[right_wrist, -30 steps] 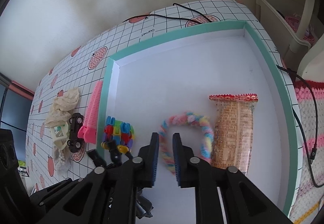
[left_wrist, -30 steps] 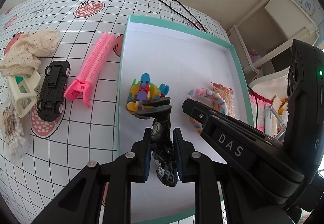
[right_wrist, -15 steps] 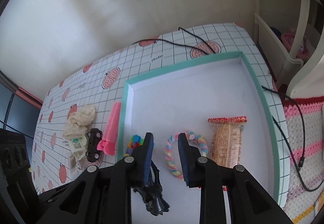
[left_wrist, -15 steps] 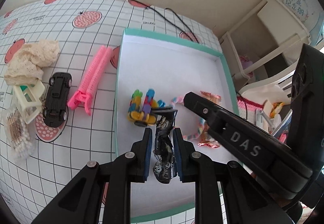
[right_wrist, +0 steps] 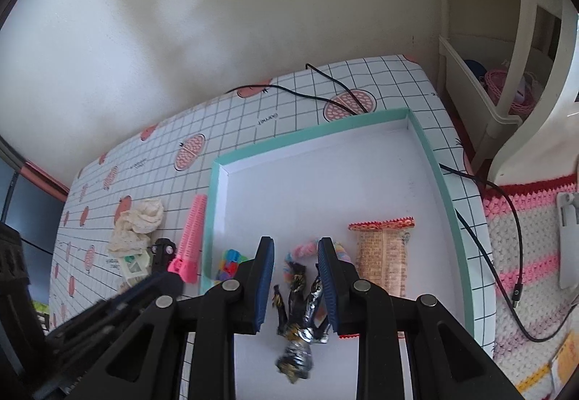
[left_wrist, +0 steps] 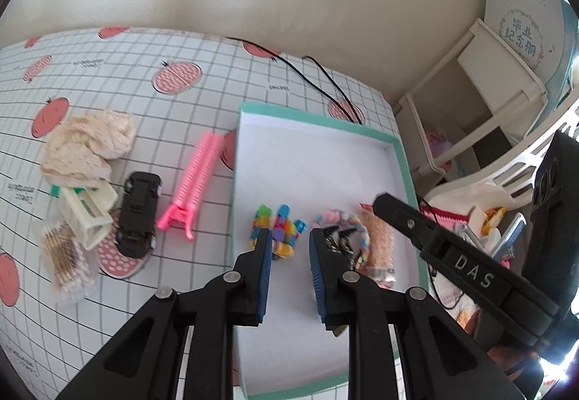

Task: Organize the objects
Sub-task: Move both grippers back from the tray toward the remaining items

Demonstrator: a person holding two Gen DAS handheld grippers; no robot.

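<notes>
The left gripper is being held with its jaws slightly spread and nothing pinched; only the coloured block toy is seen through the gap. The right gripper is likewise being held parted, and the dark toy figure is seen in the gap, apparently lying on the floor of the teal-rimmed box rather than being gripped, though contact with one pad cannot be ruled out. A braided ring and a snack packet are lying beside it. The placing step is judged done. Next, the pink hair clip, just left of the box on the desk, is likely to be fetched, with the jaws opened wider across its narrow width.
</notes>
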